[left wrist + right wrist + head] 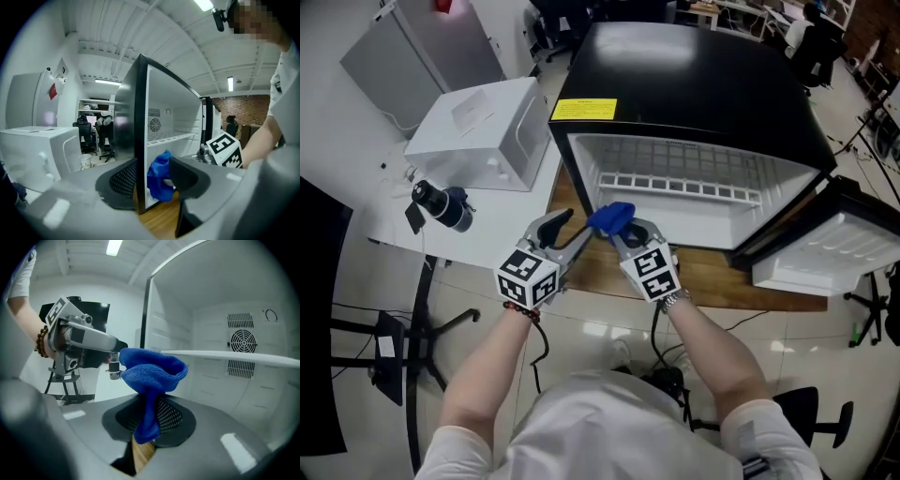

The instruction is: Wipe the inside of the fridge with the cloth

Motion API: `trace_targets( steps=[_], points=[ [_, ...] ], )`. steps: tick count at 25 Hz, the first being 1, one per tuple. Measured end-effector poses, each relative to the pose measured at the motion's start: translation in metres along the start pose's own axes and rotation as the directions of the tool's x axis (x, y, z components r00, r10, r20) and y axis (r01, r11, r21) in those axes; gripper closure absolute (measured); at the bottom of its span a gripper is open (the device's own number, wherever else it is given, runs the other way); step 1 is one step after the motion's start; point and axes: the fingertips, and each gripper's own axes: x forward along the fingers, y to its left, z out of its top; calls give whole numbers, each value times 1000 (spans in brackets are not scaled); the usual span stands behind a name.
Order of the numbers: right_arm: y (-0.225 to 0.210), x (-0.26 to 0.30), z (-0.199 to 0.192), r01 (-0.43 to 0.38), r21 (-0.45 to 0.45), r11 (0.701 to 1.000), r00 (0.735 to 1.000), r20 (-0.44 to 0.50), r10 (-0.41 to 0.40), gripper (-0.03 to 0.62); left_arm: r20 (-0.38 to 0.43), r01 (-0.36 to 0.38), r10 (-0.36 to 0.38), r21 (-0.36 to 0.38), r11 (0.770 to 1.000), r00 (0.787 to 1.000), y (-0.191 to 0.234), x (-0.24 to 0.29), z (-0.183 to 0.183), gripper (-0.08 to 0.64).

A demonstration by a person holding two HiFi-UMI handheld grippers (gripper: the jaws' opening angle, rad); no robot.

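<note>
The right claw point(623, 236) is closed on the cloth point(611, 217), held just outside the open fridge's point(703, 84) front edge, the left claw point(572, 234) left gaping and empty beside it, so the wiping is judged not yet begun.

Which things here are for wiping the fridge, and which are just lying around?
For the job:
blue cloth, pinched in the right gripper
fridge, door open
left gripper, open, holding nothing

Just lying about:
white microwave
black camera on the white table
</note>
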Motion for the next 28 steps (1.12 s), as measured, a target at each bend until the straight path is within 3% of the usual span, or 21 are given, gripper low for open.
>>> trace_targets(
  steps=[12,28],
  points=[
    [-19,49,-12,87,23,996,996,33,-88,531,5,-100,100,-8,995,995,21,25,-15,368],
    [-64,86,-24,191,71,979,981,10,-192,532,20,-127,128,-25,992,992,20,39,-15,390]
  ],
)
